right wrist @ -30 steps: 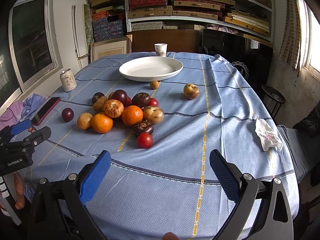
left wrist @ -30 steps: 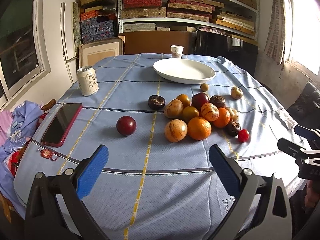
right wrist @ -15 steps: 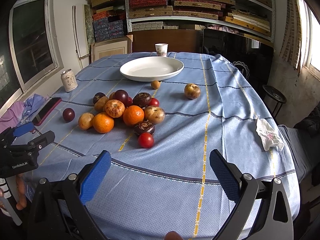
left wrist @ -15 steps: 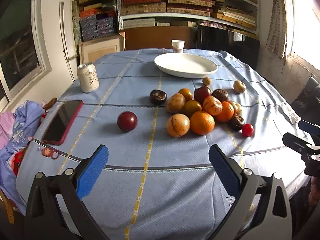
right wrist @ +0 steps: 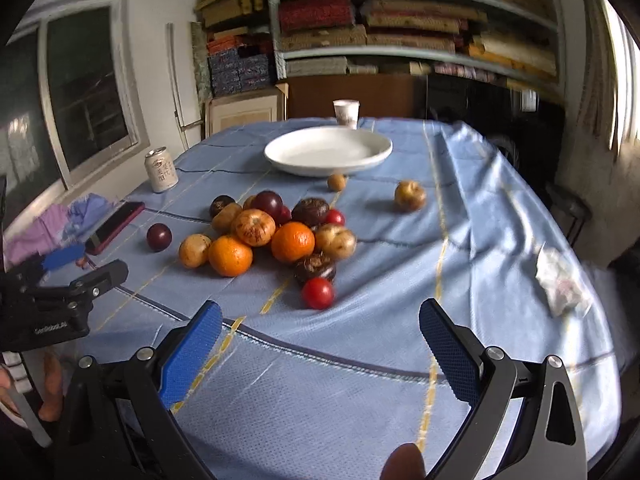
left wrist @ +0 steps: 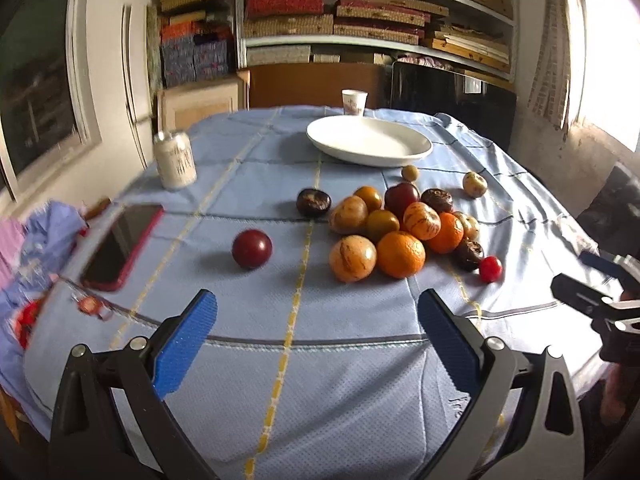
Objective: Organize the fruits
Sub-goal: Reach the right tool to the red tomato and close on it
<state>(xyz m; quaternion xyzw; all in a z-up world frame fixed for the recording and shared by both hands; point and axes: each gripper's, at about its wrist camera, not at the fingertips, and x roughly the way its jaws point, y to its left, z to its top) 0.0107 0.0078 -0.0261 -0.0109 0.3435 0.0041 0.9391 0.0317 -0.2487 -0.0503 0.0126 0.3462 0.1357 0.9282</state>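
Your left tool (left wrist: 316, 332) and right tool (right wrist: 320, 340) both hang spread and empty short of the fruit pile (left wrist: 400, 232) mid-table — the white plate (left wrist: 370, 140) beyond sits bare, presumably the destination.

A heap of fruits (left wrist: 394, 226) lies mid-tabletop: oranges, striped yellow-brown rounds and dark purple ones touching each other. A dark red plum (left wrist: 252, 248) sits apart to the left, a small red tomato (left wrist: 490, 269) at the heap's near right. Far behind, the white plate (left wrist: 370, 141) lies flat, with a small brown fruit (left wrist: 410, 172) just beside its near rim.
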